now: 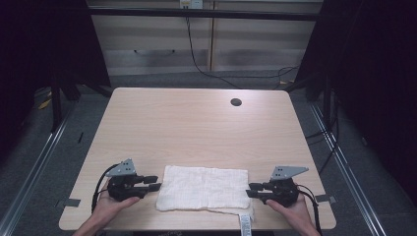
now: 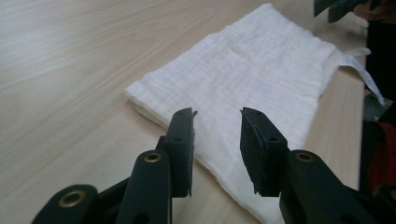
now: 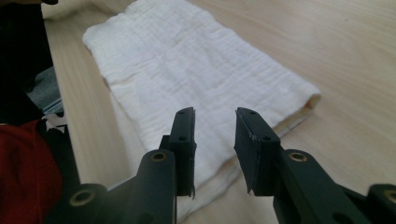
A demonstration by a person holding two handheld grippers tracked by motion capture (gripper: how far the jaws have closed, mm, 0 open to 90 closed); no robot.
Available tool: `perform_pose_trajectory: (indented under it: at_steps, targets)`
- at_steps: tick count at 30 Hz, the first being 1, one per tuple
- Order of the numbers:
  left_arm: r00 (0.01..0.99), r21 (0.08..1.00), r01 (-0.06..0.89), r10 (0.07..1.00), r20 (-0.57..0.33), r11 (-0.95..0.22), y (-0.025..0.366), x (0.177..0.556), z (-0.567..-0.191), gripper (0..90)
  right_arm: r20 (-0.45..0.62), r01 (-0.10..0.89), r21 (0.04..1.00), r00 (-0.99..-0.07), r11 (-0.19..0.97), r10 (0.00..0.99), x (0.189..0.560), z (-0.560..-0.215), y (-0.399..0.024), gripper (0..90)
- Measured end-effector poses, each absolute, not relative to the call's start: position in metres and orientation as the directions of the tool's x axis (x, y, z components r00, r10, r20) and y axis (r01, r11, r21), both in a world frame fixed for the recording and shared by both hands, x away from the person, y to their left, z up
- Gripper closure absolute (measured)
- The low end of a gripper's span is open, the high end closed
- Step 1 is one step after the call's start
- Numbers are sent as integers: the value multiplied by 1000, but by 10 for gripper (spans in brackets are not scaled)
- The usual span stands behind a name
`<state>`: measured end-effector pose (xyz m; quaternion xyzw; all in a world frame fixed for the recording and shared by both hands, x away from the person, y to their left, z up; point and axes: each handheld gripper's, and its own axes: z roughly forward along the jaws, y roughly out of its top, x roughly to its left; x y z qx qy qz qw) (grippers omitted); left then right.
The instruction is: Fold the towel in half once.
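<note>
A folded white cloth (image 1: pixel 204 188) lies flat at the near edge of the counter (image 1: pixel 196 123), its label (image 1: pixel 245 223) hanging past that edge. The left gripper (image 1: pixel 152 183) sits just beside the cloth's left end, the right gripper (image 1: pixel 253 190) at its right end. In both gripper views the jaws stand apart with nothing pinched; the cloth lies under and ahead of them. This looks like the pause between folds, the cloth let go and resting. The next fold likely calls for each gripper to pinch an end of the cloth and carry it across evenly.
</note>
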<state>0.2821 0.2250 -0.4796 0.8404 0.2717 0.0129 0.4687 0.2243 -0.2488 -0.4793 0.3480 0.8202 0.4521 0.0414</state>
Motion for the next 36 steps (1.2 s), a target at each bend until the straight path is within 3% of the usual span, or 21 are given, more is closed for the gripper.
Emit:
perform_pose_trajectory:
  at_steps: [14,18,29,33,36]
  targets:
    - [826,766,475,520,-218,-433,195,336,-485,654,221,565,740,-716,364,662,289,-483,-243,674]
    - [814,782,489,526,-248,-387,198,348,-480,619,227,576,728,-713,371,663,303,-489,-242,653]
    - [804,774,494,547,-235,-395,200,355,-484,565,207,593,691,-710,413,673,305,-499,-241,654]
    - [809,766,496,537,-238,-408,197,355,-486,531,204,590,684,-719,429,665,303,-501,-241,680]
    - [820,761,488,522,-233,-427,194,355,-488,510,197,576,684,-737,448,647,302,-502,-238,812]
